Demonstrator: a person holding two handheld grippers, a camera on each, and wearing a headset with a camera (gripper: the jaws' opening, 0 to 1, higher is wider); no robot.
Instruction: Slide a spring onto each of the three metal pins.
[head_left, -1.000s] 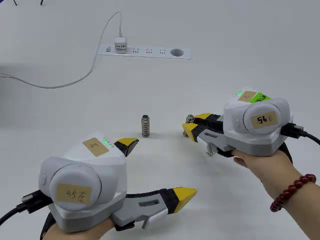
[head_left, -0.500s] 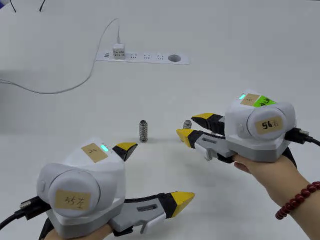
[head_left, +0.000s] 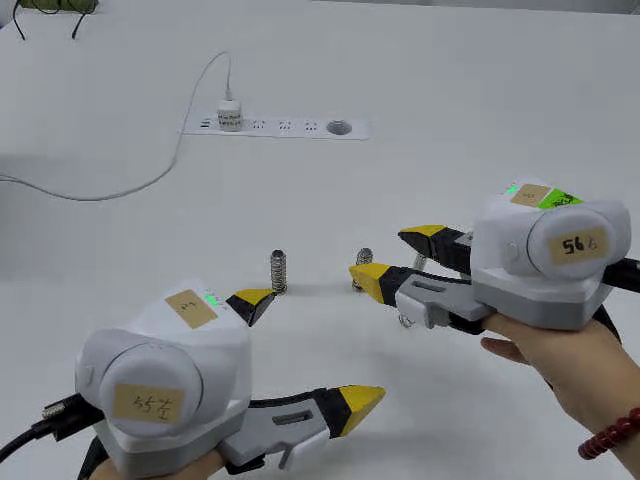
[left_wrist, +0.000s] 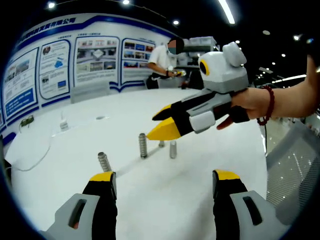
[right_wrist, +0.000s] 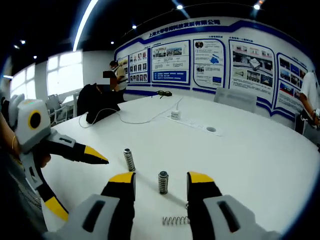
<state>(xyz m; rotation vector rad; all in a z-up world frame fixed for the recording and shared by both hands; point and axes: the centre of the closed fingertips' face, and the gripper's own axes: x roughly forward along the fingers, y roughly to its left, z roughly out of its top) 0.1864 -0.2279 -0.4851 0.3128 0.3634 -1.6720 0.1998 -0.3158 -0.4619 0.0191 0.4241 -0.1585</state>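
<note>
Two short pins stand wearing springs, the left pin (head_left: 278, 270) (left_wrist: 104, 161) (right_wrist: 129, 159) and the middle pin (head_left: 364, 262) (left_wrist: 143, 145) (right_wrist: 163, 182). A bare metal pin (left_wrist: 173, 149) stands just past them. A loose spring (right_wrist: 176, 220) (head_left: 404, 320) lies flat on the white table under my right gripper. My right gripper (head_left: 392, 252) (right_wrist: 160, 181) (left_wrist: 162, 122) hovers open, its tips just right of the middle pin, holding nothing. Nearer me, my left gripper (head_left: 308, 350) (left_wrist: 162, 177) is open and empty, short of the left pin.
A white power strip (head_left: 285, 127) with a plugged charger (head_left: 230, 117) and its cable (head_left: 150, 182) lies at the far side of the table (head_left: 480, 120). Two people (left_wrist: 167, 62) (right_wrist: 112, 80) are in the room behind, and a dark bag (right_wrist: 100, 105) rests on the table's edge.
The right gripper's jaws have spread wider and it has drawn back a little from the middle pin. The head camera has tilted, shifting the whole scene. The left gripper has barely moved.
</note>
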